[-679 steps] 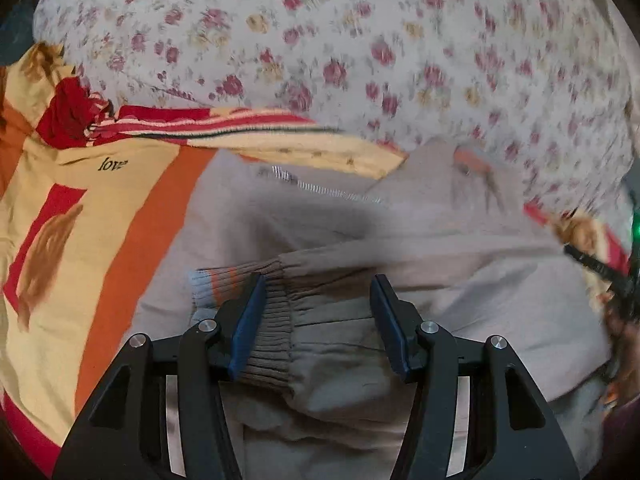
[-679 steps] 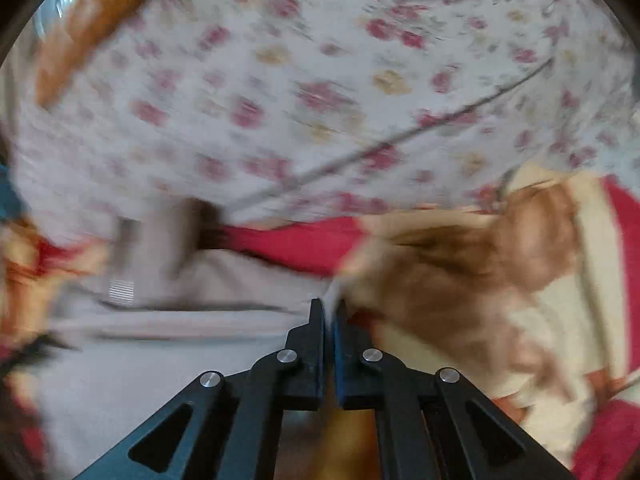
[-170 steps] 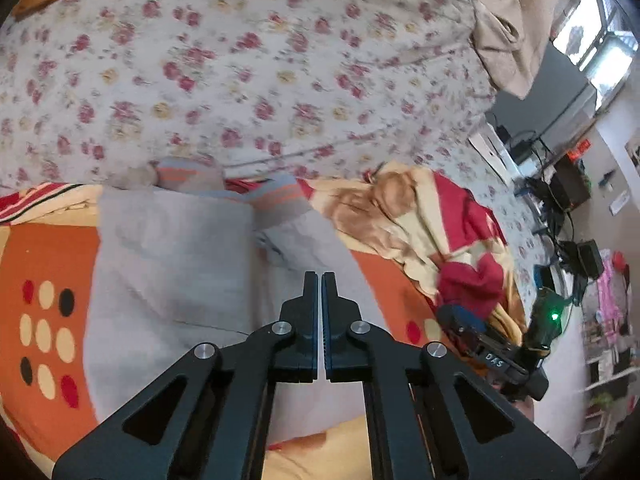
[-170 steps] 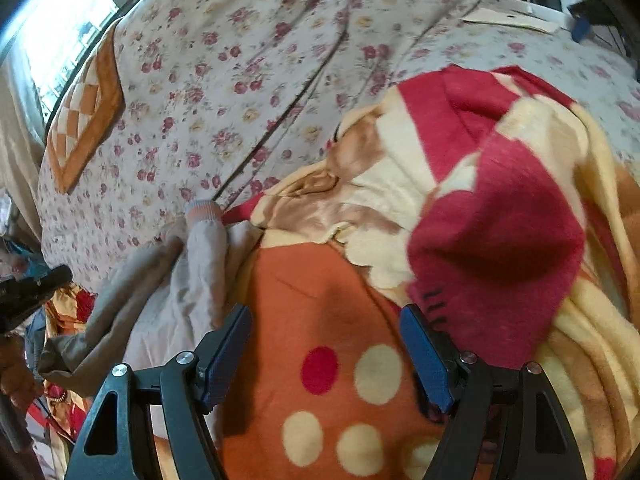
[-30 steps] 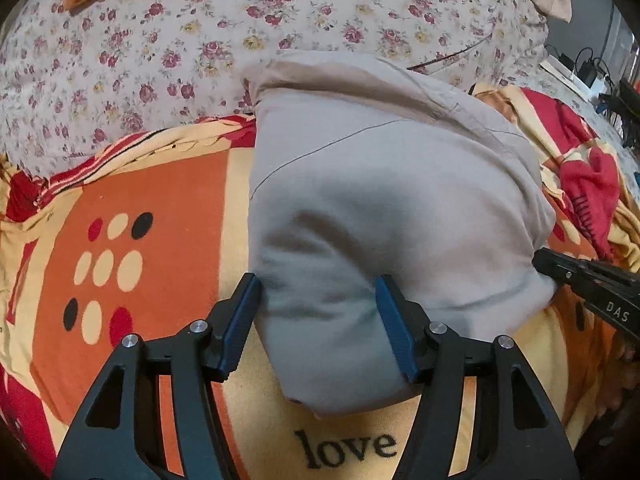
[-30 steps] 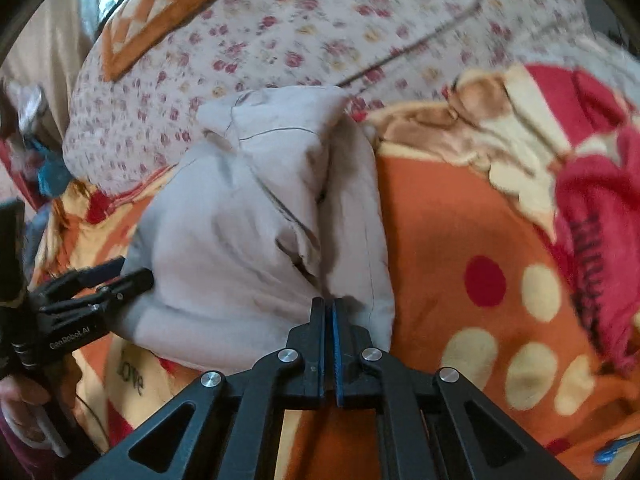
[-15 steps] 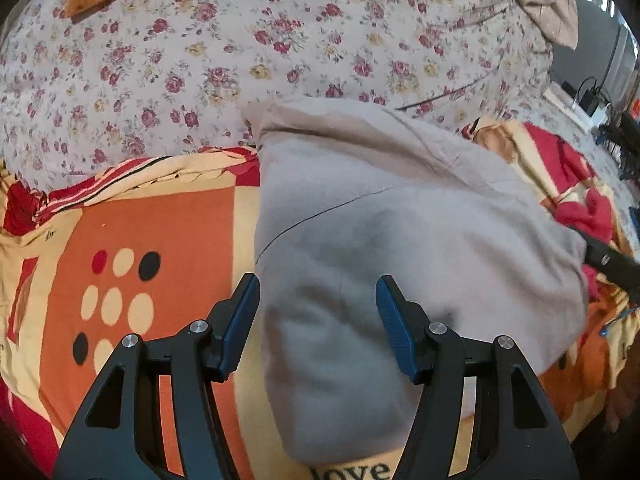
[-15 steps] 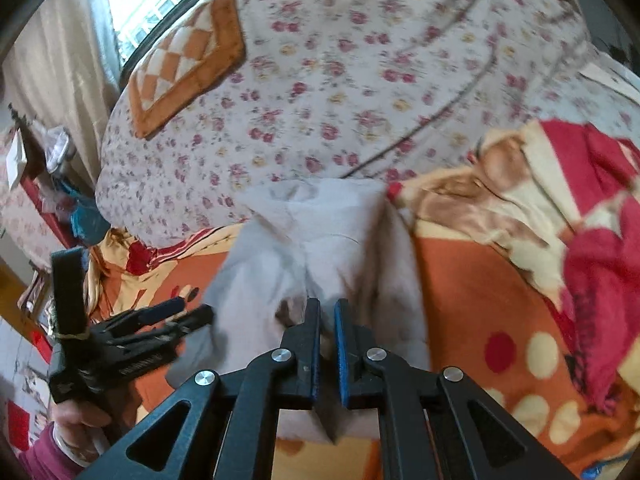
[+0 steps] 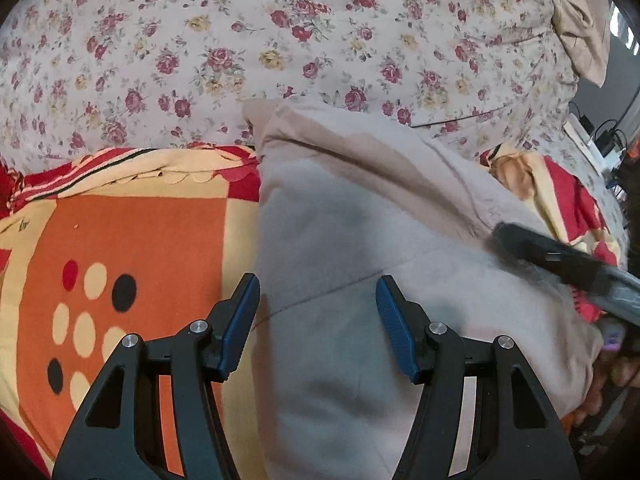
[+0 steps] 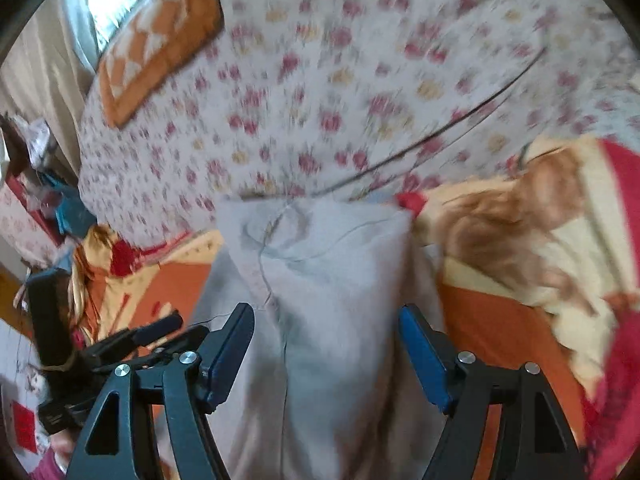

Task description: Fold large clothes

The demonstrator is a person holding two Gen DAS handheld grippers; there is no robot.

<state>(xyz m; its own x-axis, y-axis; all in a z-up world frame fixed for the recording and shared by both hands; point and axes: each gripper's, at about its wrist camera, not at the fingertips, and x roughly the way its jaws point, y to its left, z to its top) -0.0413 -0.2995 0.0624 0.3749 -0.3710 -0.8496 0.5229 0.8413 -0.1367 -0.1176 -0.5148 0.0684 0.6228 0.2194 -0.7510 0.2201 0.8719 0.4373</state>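
Observation:
A grey garment [image 9: 360,248] lies folded into a thick bundle on the orange and yellow blanket [image 9: 132,240]. My left gripper [image 9: 318,312] hovers open above the bundle's near left part, its blue pads [image 9: 240,320] clear of the cloth. In the right wrist view the same grey bundle [image 10: 328,280] fills the middle. My right gripper [image 10: 326,344] is above it with its jaws opening and nothing pinched between them. The right gripper's black fingers [image 9: 560,260] also reach in from the right in the left wrist view. The left gripper [image 10: 132,340] shows at the lower left of the right wrist view.
A floral quilt [image 9: 280,40] covers the bed behind the blanket. An orange patterned cushion [image 10: 160,40] lies at its far end. The blanket bunches in red and cream folds [image 10: 560,220] to the right. Cluttered shelves [image 10: 36,184] stand beside the bed on the left.
My right gripper, shut a second ago at the bundle's near edge, has lifted back and its jaws have spread. My left gripper has drawn back slightly, staying open.

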